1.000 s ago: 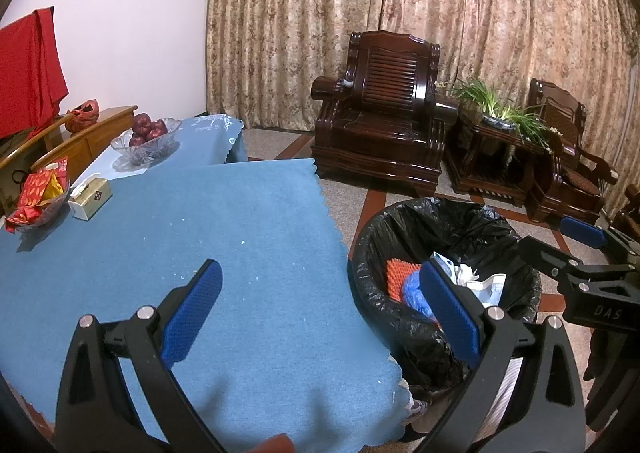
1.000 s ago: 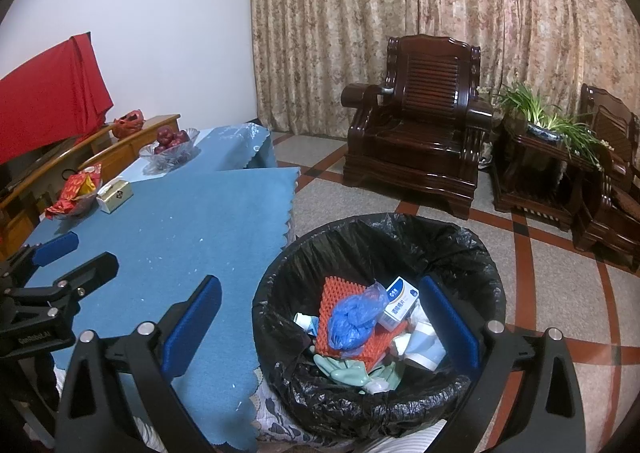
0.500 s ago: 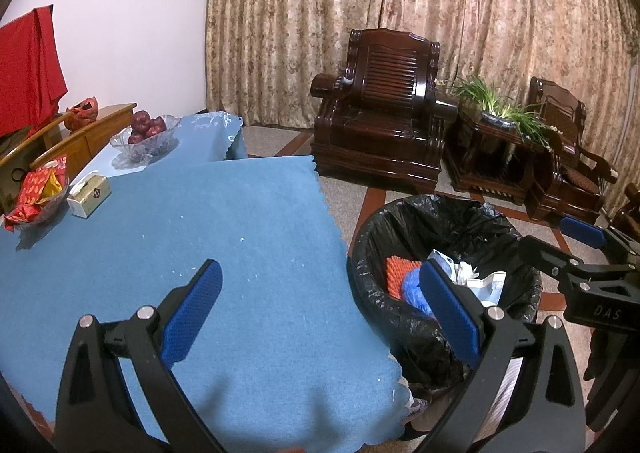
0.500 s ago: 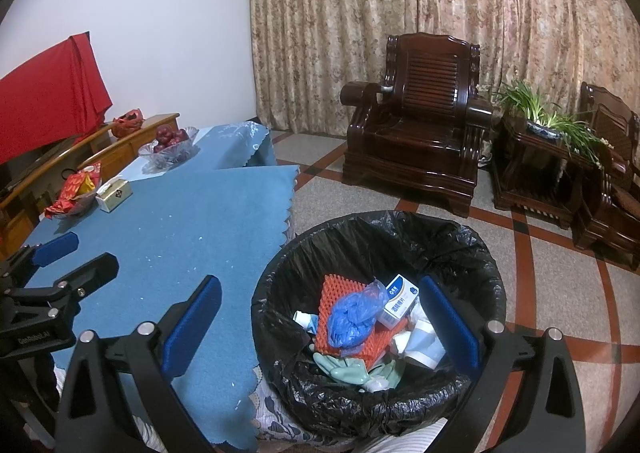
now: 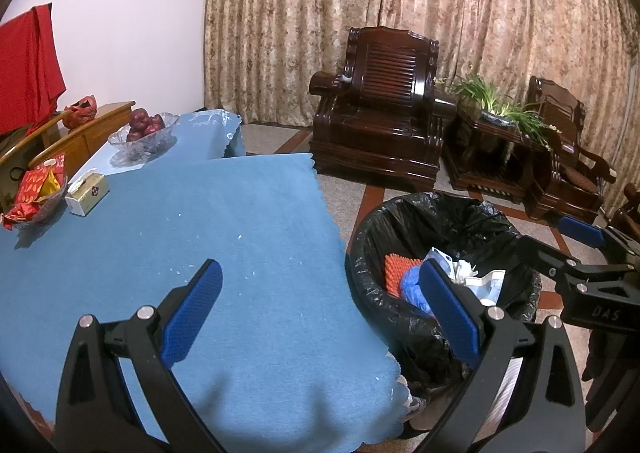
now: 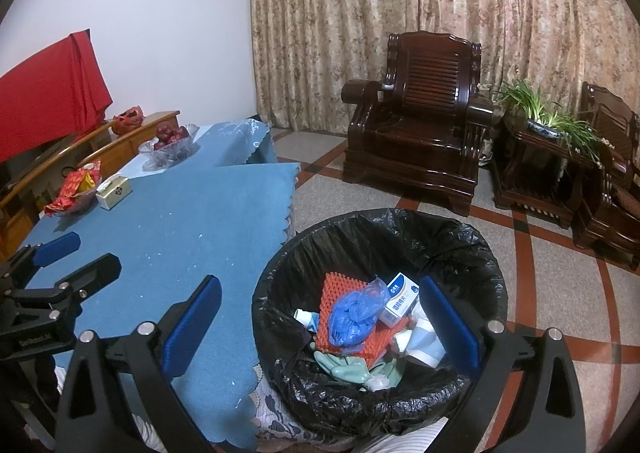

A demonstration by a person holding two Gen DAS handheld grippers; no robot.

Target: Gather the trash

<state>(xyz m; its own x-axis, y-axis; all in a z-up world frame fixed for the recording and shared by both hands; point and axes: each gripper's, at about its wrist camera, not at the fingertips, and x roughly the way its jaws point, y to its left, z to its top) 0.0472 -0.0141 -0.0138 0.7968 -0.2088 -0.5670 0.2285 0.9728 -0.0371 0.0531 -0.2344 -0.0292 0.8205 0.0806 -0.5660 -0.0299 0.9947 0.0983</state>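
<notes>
Blue tablecloth (image 5: pixel 208 237) covers the table on the left, speckled with small white bits too small to identify. Black-lined trash bin (image 6: pixel 472 249) stands on the floor just right of the table's near edge; its base is cut off. Inside it: one orange foam net (image 6: pixel 340 289), one blue bag (image 6: pixel 352 313), one white box (image 6: pixel 400 299), the rest jumbled, hard to tell. Far left on the table: two bowls, one tissue box (image 5: pixel 86 193). Left gripper (image 5: pixel 320 309) spread wide, empty, over the table edge. Right gripper (image 6: pixel 320 325) spread wide, empty, over the bin.
</notes>
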